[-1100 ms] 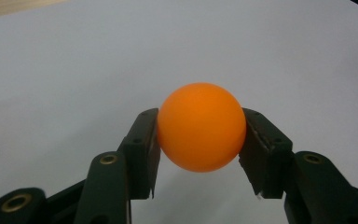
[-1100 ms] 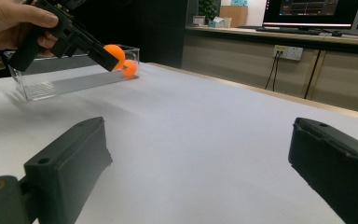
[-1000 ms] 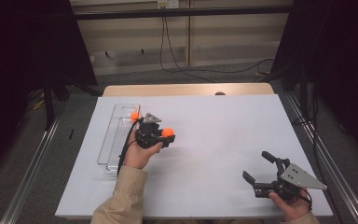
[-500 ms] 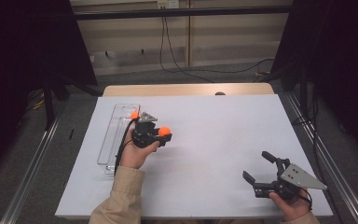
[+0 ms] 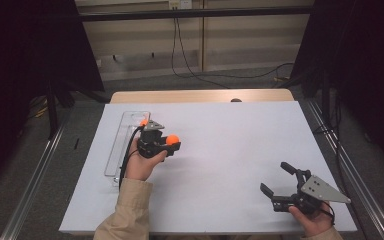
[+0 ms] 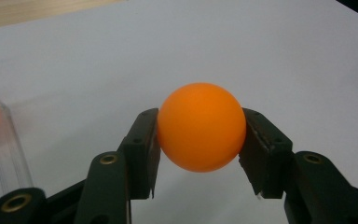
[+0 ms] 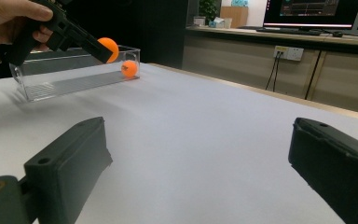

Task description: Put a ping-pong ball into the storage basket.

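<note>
My left gripper [image 5: 172, 143] is shut on an orange ball [image 6: 199, 126], both pads pressing its sides, and holds it above the white table just right of a clear plastic tray [image 5: 125, 131]. The held ball [image 5: 172, 139] also shows in the right gripper view [image 7: 108, 47]. A second orange ball [image 5: 143, 122] lies inside the tray at its far end, seen through the wall [image 7: 129, 68]. My right gripper [image 5: 279, 178] rests near the front right of the table, jaws wide apart with nothing between them [image 7: 200, 154].
The white table top [image 5: 230, 140] stretches between the two grippers. A wooden strip [image 5: 200, 95] runs along its far edge. Metal rails [image 5: 35, 175] flank the table. Cables hang on the back wall, with monitors on a desk [image 7: 307, 14] beyond.
My left gripper has shifted slightly left and back toward the tray with the ball in it. The right gripper has stayed still.
</note>
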